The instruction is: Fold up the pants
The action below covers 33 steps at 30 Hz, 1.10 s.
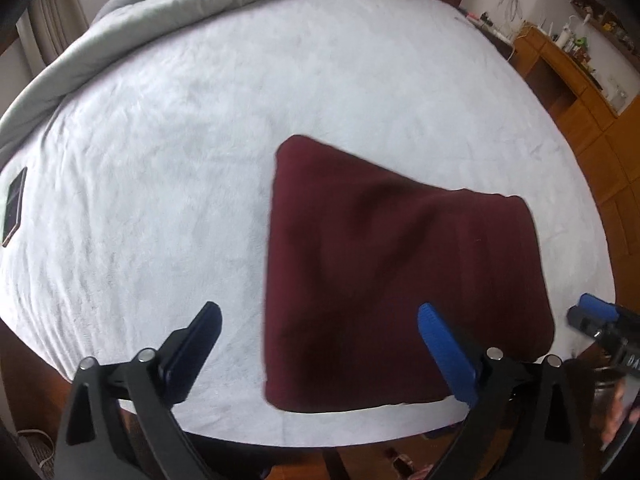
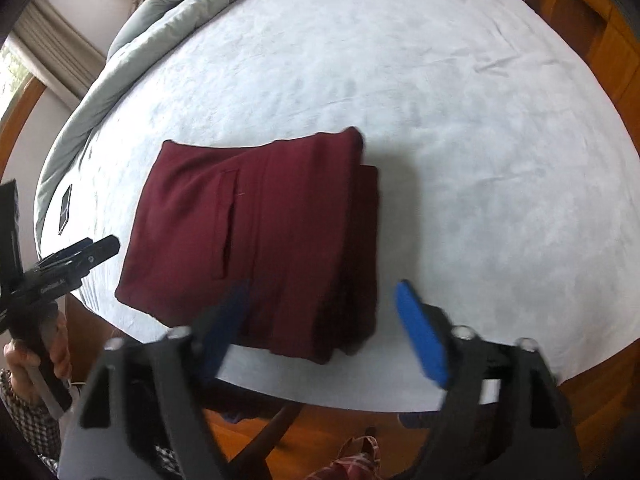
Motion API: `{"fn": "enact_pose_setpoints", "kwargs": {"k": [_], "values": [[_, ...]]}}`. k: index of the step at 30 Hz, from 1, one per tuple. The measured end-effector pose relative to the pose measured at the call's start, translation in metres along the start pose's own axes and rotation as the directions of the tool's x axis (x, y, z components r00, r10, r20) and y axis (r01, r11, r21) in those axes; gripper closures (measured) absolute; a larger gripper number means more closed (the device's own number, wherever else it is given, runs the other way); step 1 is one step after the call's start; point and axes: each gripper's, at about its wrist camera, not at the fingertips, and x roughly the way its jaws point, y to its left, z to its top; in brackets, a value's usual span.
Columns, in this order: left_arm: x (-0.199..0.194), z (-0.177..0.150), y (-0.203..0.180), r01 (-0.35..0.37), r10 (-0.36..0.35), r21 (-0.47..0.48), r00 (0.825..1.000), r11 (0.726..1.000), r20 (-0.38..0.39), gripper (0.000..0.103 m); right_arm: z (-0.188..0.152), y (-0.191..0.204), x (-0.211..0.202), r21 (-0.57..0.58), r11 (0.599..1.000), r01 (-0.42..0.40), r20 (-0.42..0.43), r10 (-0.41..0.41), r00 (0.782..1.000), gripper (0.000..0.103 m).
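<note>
Here the maroon pants (image 2: 256, 236) are lying folded in a compact stack on the bed (image 2: 460, 120), near its front edge. Above the pants, the left gripper (image 1: 320, 320) and right gripper (image 2: 320, 300) are hovering, jaws spread wide, gripping nothing.

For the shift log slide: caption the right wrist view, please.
Maroon pants lie folded on the white bed sheet, with the open right gripper above their near edge.
</note>
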Motion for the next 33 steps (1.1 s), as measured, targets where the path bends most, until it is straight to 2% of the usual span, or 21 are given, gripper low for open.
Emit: {"fn": "enact_pose_setpoints", "kwargs": {"k": [3,7,14,16,18,20,22,23,24,28,30,33], "values": [[0.006,-0.008,-0.006,0.021,-0.020,0.014,0.999,1.000,-0.027,0.004,0.001,0.009,0.010,0.017,1.000,0.002,-0.016,-0.002,1.000,0.012],[0.016,-0.022,0.009,0.028,-0.027,0.024,0.999,0.999,-0.044,0.004,-0.003,0.014,0.026,0.044,0.999,0.015,-0.047,-0.013,0.999,0.012],[0.053,-0.028,0.038,0.060,-0.064,-0.034,0.986,0.998,-0.155,0.004,-0.008,0.002,0.036,0.060,0.998,0.028,-0.073,-0.023,0.997,0.012],[0.064,-0.029,0.051,0.117,-0.129,-0.072,0.973,0.990,-0.190,0.004,-0.008,-0.004,0.041,0.065,0.998,0.016,-0.087,-0.010,0.996,0.012],[0.075,-0.030,0.062,0.201,-0.223,-0.120,0.950,0.972,-0.219,0.004,-0.008,-0.009,0.046,0.083,0.997,0.003,-0.102,0.006,0.995,0.012],[0.084,-0.031,0.069,0.238,-0.270,-0.154,0.932,0.959,-0.242,0.004,-0.008,-0.015,0.051,0.103,0.995,-0.008,-0.114,0.020,0.993,0.012],[0.093,-0.033,0.073,0.302,-0.346,-0.197,0.901,0.933,-0.262,0.010,-0.009,-0.020,0.054,0.117,0.993,-0.014,-0.121,0.029,0.992,0.012],[0.094,-0.034,0.072,0.345,-0.393,-0.212,0.882,0.914,-0.260,0.028,-0.009,-0.022,0.056,0.125,0.992,-0.021,-0.124,0.037,0.992,0.012],[0.094,-0.035,0.071,0.354,-0.404,-0.217,0.877,0.910,-0.261,0.033,-0.010,-0.024,0.057,0.131,0.991,-0.029,-0.125,0.046,0.991,0.012],[0.087,-0.037,0.067,0.324,-0.361,-0.180,0.899,0.929,-0.247,0.046,-0.009,-0.027,0.060,0.132,0.990,-0.044,-0.130,0.061,0.990,0.012],[0.084,-0.038,0.071,0.335,-0.376,-0.194,0.894,0.922,-0.243,0.053,-0.008,-0.027,0.060,0.129,0.990,-0.049,-0.132,0.066,0.989,0.012],[0.082,-0.038,0.073,0.354,-0.396,-0.198,0.885,0.914,-0.245,0.053,-0.004,-0.029,0.063,0.122,0.991,-0.063,-0.138,0.080,0.987,0.012]]}}
